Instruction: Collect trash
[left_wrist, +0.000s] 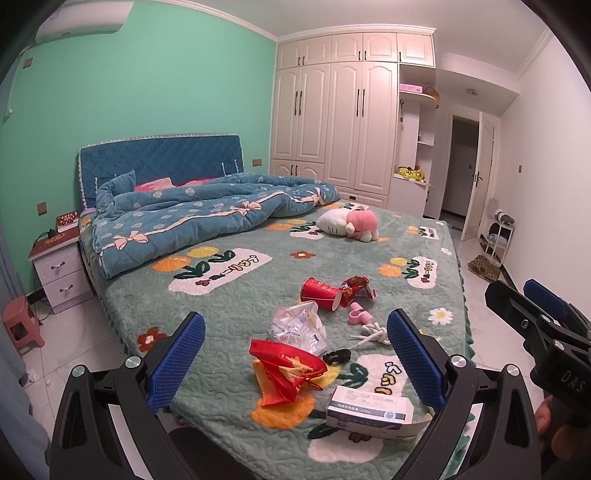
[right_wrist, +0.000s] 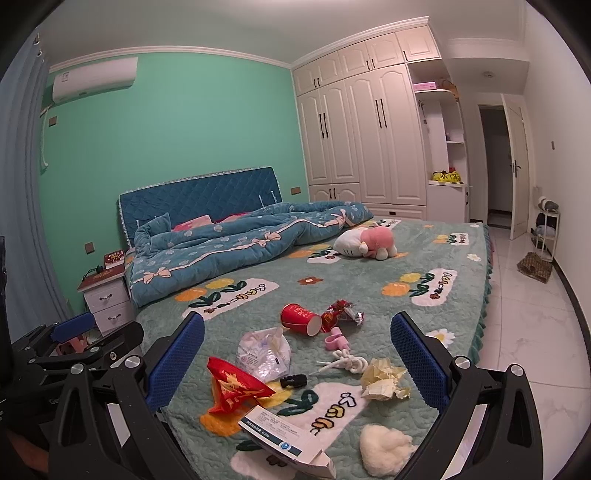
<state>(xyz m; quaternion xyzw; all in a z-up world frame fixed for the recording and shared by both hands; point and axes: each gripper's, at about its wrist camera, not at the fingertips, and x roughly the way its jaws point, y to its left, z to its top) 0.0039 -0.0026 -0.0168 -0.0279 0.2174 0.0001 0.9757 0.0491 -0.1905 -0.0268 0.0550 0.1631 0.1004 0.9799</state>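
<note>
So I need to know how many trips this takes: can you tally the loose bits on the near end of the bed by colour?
Red: 3 (cup, foil wrapper, bag)
White or clear: 4 (plastic bag, rope, box, cotton wad)
Pink: 1 (clip)
Black: 1 (clip)
Yellow: 1 (crumpled paper)
Total: 10

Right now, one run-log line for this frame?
phase: approach | left tool: open | right tool: open | trash on bed: red cup, medicine box | collected: none

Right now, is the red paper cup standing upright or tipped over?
Tipped over. The red paper cup lies on its side on the bed, white rim facing the camera.
</note>
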